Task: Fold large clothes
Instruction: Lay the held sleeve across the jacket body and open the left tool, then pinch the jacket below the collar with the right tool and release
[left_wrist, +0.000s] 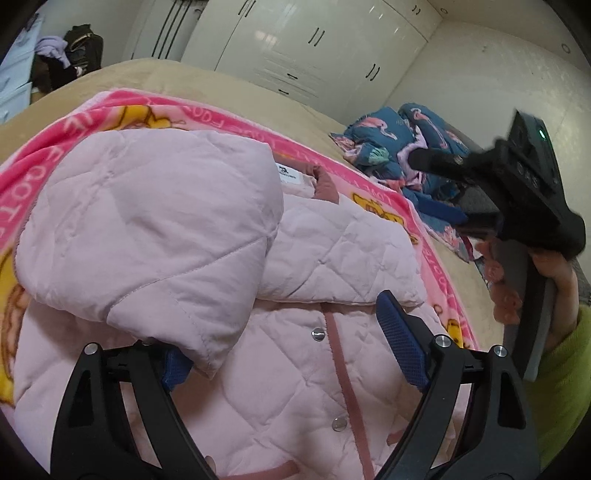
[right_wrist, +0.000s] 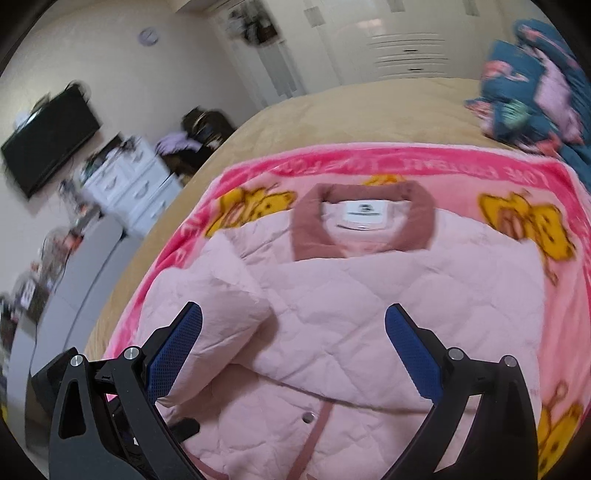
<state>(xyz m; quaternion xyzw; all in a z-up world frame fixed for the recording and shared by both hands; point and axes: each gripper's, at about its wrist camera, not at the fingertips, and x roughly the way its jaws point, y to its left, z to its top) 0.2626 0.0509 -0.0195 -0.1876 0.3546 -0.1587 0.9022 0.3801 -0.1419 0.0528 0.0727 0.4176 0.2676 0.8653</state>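
The left gripper (left_wrist: 288, 354) and right gripper (right_wrist: 295, 354) both gape wide, empty, above the pink jacket (right_wrist: 369, 295) on the blanket (right_wrist: 517, 173).

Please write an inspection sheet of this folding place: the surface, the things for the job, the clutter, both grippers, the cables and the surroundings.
Surface: a bed with a tan cover; a pink blanket is spread on it.
Job's things: a pink quilted jacket lies front up on the blanket, one sleeve folded across its chest.
Clutter: a heap of blue patterned bedding at the bed's far side.
Grippers: left gripper open, the sleeve's cuff between its pads; right gripper open, above the jacket, holding nothing.
Cables: nothing seen.
Surroundings: white wardrobes, a dresser, a wall television.
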